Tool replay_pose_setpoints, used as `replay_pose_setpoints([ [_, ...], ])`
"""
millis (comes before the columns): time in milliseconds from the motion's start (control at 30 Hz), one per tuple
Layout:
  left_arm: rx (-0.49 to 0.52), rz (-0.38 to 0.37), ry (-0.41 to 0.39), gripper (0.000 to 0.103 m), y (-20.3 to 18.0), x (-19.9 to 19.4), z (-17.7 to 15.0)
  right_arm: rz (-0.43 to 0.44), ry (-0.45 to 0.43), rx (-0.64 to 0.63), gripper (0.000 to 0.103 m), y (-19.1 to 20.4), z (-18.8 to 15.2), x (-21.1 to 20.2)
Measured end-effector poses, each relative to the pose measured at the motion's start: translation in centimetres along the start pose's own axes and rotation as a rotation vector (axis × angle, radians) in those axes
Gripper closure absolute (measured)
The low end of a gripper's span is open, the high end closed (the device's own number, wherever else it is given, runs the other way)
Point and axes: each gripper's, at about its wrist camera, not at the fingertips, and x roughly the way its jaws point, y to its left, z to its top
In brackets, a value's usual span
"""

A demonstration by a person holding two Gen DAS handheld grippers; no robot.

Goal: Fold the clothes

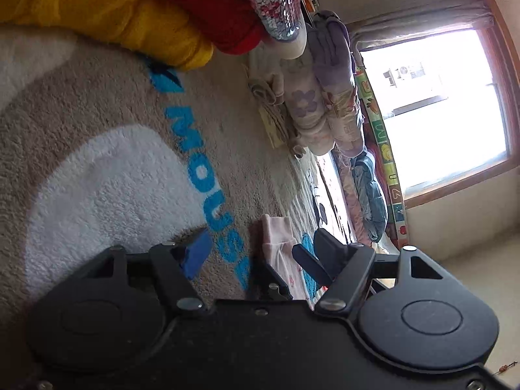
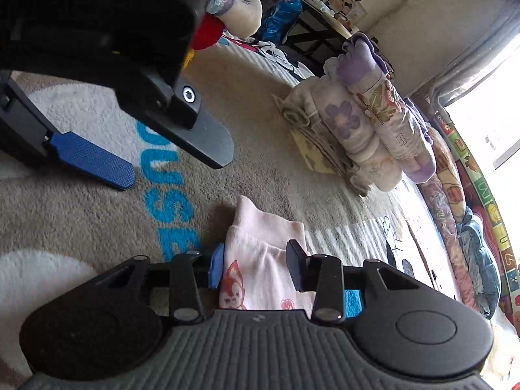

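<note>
A small folded pink garment [image 2: 260, 260] with fox prints lies flat on the beige carpet [image 2: 260, 162]. My right gripper [image 2: 256, 268] is open and low over it, one finger on each side of the cloth's near end, the blue pad on the left. My left gripper [image 2: 175, 167] hangs open above the carpet's blue lettering, to the left of the garment and apart from it. In the left wrist view the pink garment [image 1: 276, 243] shows beyond the open left gripper [image 1: 260, 250], nothing held between its fingers.
A stack of folded and rolled clothes [image 2: 351, 123] sits on the carpet farther back, also seen as the stack [image 1: 312, 107]. Yellow and red padded fabric [image 1: 113, 6] lies at the carpet's edge. A letter play mat [image 2: 487, 201], a blue-grey jacket [image 2: 477, 253] and a window [image 1: 435, 107] line the wall.
</note>
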Motion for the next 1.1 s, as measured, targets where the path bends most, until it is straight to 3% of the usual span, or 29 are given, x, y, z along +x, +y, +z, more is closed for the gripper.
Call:
replay_pose_setpoints([
  [167,0.012,0.008,-0.003,0.031,-0.2,0.1,0.0,-0.004,0.011,0.025,0.065,-0.5,0.5,0.8],
  [233,0.008,0.005,-0.005,0.031,-0.2,0.1,0.0,0.018,0.014,0.072,0.079,-1.3,0.4,0.8],
  [267,0.007,0.005,-0.005,0.031,-0.1,0.0,0.0,0.03,0.016,0.096,0.092,-1.7,0.4,0.9],
  [300,0.007,0.006,-0.007,0.031,-0.1,0.0,0.0,0.041,0.011,0.123,0.094,-2.1,0.3,0.7],
  [400,0.014,0.011,-0.011,0.031,-0.2,-0.1,-0.1,0.062,-0.048,0.256,0.094,-4.3,-0.3,-0.8],
  [667,0.065,0.037,-0.027,0.03,-1.5,0.2,-0.9,0.122,-0.223,0.835,0.094,-14.0,-6.2,-6.8],
  [867,0.139,-0.002,0.005,0.028,-3.4,1.0,-2.4,0.104,-0.363,1.05,0.094,-20.2,-12.1,-12.7],
  [1100,0.343,-0.119,0.119,0.028,-7.9,2.6,-6.5,0.073,-0.399,1.163,0.094,-24.0,-17.8,-16.4],
])
